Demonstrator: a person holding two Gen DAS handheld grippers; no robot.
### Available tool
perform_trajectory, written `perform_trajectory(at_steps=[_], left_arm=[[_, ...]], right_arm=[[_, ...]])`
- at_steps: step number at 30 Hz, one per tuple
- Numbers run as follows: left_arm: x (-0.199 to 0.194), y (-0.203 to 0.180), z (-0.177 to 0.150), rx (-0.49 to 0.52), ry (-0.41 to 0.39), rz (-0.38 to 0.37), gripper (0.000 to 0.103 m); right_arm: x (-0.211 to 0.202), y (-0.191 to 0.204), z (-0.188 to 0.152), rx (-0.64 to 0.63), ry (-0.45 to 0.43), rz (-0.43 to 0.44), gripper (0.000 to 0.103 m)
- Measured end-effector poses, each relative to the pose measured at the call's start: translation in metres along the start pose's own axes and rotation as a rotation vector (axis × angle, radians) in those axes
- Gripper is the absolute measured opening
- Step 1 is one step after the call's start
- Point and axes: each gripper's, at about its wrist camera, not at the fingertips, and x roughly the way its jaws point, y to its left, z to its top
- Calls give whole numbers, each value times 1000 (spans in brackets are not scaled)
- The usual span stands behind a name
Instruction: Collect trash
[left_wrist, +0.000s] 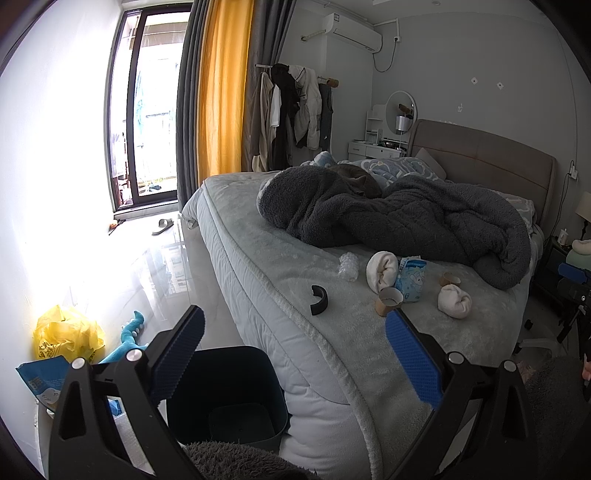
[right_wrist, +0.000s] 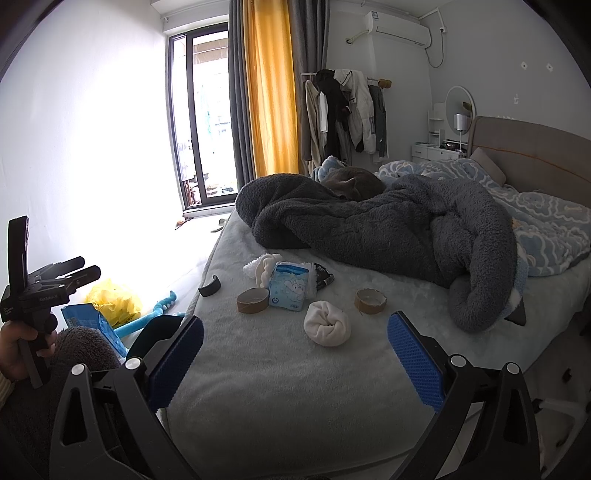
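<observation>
On the grey bed (right_wrist: 280, 391) lie two cardboard tape rolls (right_wrist: 253, 300) (right_wrist: 370, 301), a blue tissue packet (right_wrist: 290, 290), a black wrapper (right_wrist: 323, 275), bubble wrap (left_wrist: 349, 267) and a black curved piece (right_wrist: 209, 286). My right gripper (right_wrist: 295, 332) hovers open over the bed's near part, short of them. In the left wrist view my left gripper (left_wrist: 295, 350) is open above the bed's corner. A dark bin (left_wrist: 225, 391) stands on the floor below its left finger. The same tape rolls (left_wrist: 388, 301) (left_wrist: 448, 279) show beyond its right finger.
Two white sock balls (right_wrist: 327, 323) (left_wrist: 382, 271) lie among the trash. A cat (right_wrist: 354, 184) sleeps on the dark grey blanket (right_wrist: 388, 229). On the floor sit a yellow bag (left_wrist: 66, 334), a blue toy (left_wrist: 129, 336) and a blue packet (left_wrist: 40, 380). A hand (right_wrist: 14, 347) holds the left gripper.
</observation>
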Motion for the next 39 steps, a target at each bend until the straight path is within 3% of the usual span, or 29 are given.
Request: perform_trajectory(at_steps=[14, 20, 28, 39], left_arm=[[0, 0, 0, -1, 1, 1, 100], [5, -5, -7, 30, 2, 35, 100], [17, -2, 2, -9, 24, -22, 99], [56, -19, -4, 89, 86, -116, 98]], right_arm=[[-1, 1, 1, -1, 2, -1, 101], [2, 2, 0, -11, 20, -19, 101], [18, 8, 5, -28, 53, -14, 101], [77, 2, 4, -10, 113, 48, 101]])
